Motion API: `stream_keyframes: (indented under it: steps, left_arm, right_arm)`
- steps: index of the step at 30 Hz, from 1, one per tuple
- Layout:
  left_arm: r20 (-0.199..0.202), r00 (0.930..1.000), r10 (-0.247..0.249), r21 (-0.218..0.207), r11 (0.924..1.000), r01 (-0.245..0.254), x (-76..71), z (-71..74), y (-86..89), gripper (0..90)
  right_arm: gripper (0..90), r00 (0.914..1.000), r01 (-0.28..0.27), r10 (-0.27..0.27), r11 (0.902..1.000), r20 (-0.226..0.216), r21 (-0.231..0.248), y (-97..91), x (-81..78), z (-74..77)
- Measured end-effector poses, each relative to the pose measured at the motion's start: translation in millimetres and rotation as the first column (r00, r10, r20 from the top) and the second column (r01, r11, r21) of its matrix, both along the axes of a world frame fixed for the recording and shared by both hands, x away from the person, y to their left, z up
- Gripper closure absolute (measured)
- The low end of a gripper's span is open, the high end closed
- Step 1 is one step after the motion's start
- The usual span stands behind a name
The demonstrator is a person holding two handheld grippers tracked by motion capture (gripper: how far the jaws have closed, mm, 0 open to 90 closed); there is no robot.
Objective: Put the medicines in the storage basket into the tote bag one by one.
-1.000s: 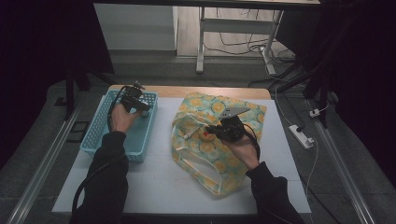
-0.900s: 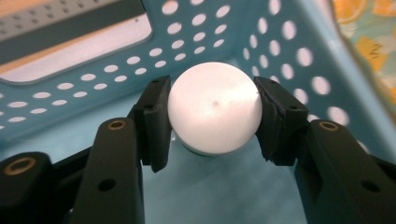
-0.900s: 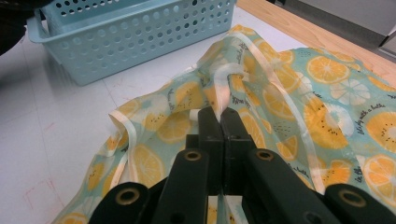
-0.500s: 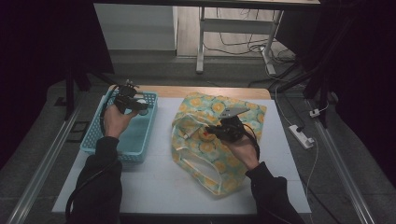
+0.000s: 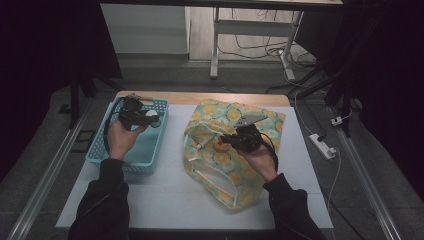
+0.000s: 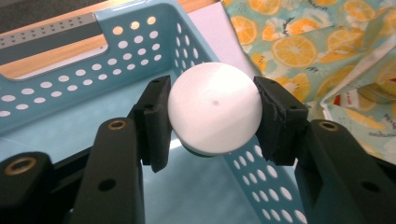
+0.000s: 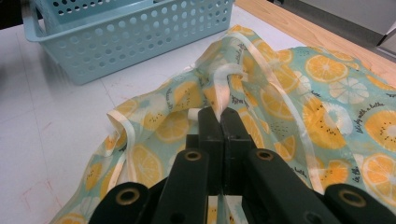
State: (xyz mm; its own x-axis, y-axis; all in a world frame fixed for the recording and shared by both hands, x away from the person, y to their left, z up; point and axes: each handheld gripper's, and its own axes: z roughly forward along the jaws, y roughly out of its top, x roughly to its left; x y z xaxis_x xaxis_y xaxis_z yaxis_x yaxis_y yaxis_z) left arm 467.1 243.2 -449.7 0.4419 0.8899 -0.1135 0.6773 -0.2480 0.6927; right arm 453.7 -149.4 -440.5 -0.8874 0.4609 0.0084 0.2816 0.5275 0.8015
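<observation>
The left gripper (image 5: 145,119) has carried its smooth white ball (image 6: 215,114) toward the perforated blue basket's (image 5: 150,160) far end; the right gripper (image 7: 219,116), seen close, pinches the orange-print bag's (image 7: 327,116) cream strap (image 7: 223,95).

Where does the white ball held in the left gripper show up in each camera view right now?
High view: the round white ball sits upper left, over the far end of the light blue perforated plastic basket.
Left gripper view: centre frame, clamped between the left gripper pads.
Right gripper view: I can't make the ball out.
Shared landmark: the blue basket, beside the orange-print fabric bag.
</observation>
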Motion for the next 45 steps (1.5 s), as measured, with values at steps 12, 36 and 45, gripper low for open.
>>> stream_keyframes:
  steps: [12,36,45]
  left_arm:
    - [0.050,0.9987,-0.014,0.004,0.9999,0.014,-14.3,9.8,-5.8,50.0]
    - [0.112,0.9809,-0.159,-0.028,0.9862,0.163,-43.0,35.5,-37.8,50.0]
    - [0.104,0.9518,-0.288,-0.025,0.9560,0.292,-48.8,39.9,-75.5,50.0]
  right_arm:
    - [89.6,1.0000,0.003,-0.003,1.0000,0.003,0.005,-2.0,0.3,1.4]
    - [89.6,1.0000,0.001,-0.001,1.0000,0.010,0.008,-3.5,-0.7,4.2]
    - [89.5,0.9999,0.004,-0.004,0.9999,0.013,0.013,-5.6,-0.2,5.8]
